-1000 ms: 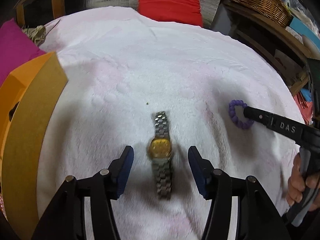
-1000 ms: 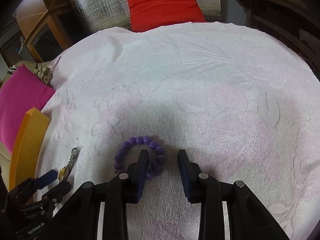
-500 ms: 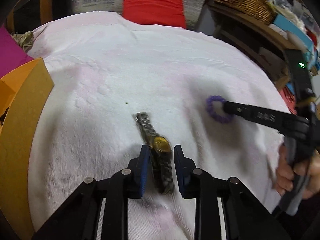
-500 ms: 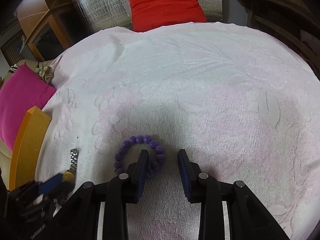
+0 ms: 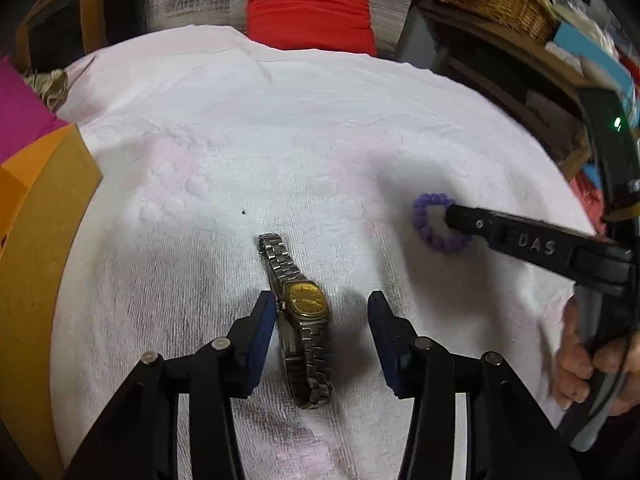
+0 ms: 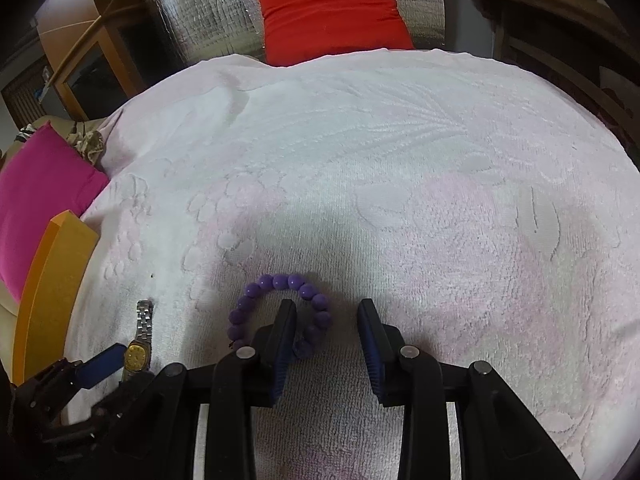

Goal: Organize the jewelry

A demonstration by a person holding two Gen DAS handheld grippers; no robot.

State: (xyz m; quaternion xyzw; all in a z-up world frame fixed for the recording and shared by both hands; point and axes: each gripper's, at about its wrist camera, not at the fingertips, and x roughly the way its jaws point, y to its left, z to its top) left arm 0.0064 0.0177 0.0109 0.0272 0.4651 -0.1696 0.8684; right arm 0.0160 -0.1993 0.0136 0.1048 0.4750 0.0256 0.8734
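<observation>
Your left gripper (image 5: 322,308) stands with its jaws apart, having just been opening; the watch (image 5: 298,316) lies between them on the white towel (image 5: 320,140), its case close against the left pad (image 5: 264,320) and well clear of the right one, so nothing is clamped; whether the left pad actually touches the case I cannot tell; the watch's long axis runs along the line of the fingers, tilted a little, the far end of the steel strap leaning left and the near end lying back toward you; the gold dial faces up

Your right gripper (image 6: 326,332) is partly apart and clamps nothing; its left finger (image 6: 282,328) sits inside the ring of the purple bead bracelet (image 6: 276,308), its right finger outside the ring; the bracelet's right side lies in the gap between them, clear of the right pad; the bracelet lies flat on the towel, right of the watch and apart from it

An orange box (image 5: 40,240) stands at the towel's left edge; a red cushion (image 6: 332,8) lies beyond the far edge; your hand (image 5: 588,360) grips the right tool's handle
</observation>
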